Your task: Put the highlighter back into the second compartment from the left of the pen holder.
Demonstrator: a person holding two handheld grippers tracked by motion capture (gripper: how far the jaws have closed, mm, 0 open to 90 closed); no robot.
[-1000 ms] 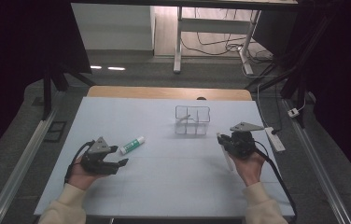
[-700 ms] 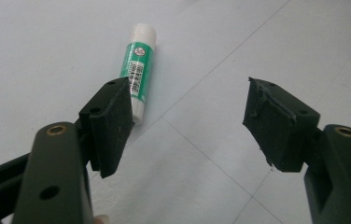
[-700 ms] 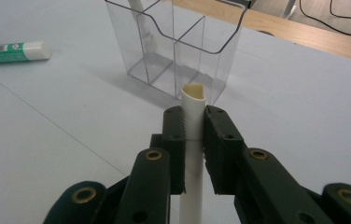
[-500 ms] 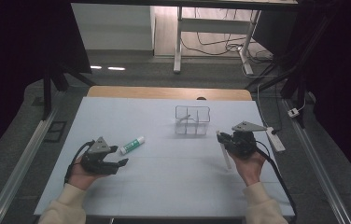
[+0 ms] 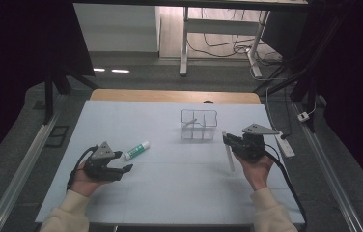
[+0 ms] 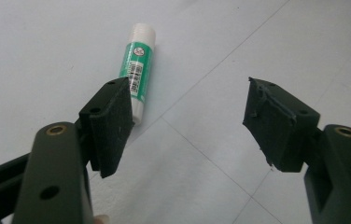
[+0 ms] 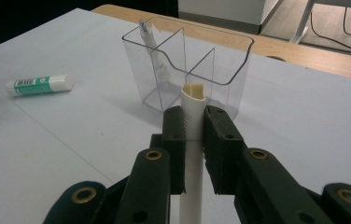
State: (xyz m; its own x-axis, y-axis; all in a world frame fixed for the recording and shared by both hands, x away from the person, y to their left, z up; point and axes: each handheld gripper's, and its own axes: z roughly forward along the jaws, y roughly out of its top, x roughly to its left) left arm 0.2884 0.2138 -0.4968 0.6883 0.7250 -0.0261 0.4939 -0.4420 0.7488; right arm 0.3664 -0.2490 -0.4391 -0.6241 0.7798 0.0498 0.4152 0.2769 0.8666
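- High view: the right hand-held gripper (image 5: 229,140) sits just right of the organizer (image 5: 199,124), clenched on a white pen (image 5: 229,157) whose long axis runs from the jaws back toward the near edge. The left hand-held gripper (image 5: 121,166) rests on the surface (image 5: 179,193) at near left, and the glue stick (image 5: 136,150) lies just beyond it, up and to the right.
- Left gripper view: jaws released, wide apart, nothing between them. The glue stick (image 6: 137,70) lies flat ahead, by the left pad, its long axis pointing away, cap at the far end.
- Right gripper view: both pads squeeze the pen (image 7: 193,112), which stands upright between them, open end up. The organizer (image 7: 190,70) is directly ahead and close, one pen already leaning in its far-left compartment. The right hand is nearer; I'd say the pen goes forward and in.
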